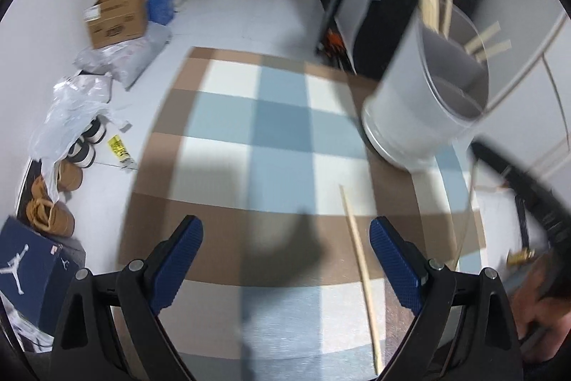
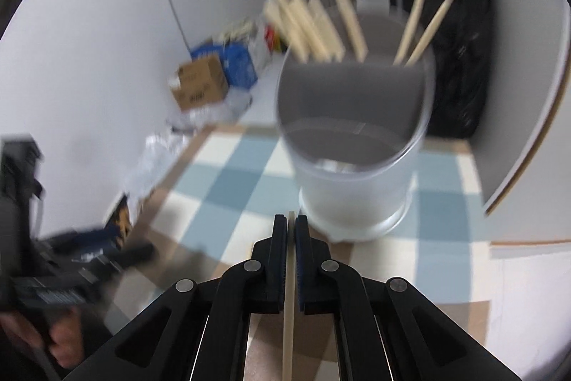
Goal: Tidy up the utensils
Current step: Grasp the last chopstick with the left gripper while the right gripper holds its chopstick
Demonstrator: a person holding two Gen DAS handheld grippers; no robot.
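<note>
The right tongs point(image 2: 291, 224) clamp a wooden chopstick point(image 2: 289, 302) just short of the gray utensil holder point(image 2: 353, 145) on the checkered surface point(image 2: 228, 181). The left tongs point(image 1: 285, 238) gape wide and empty, with another chopstick point(image 1: 360, 259) lying between them.
</note>
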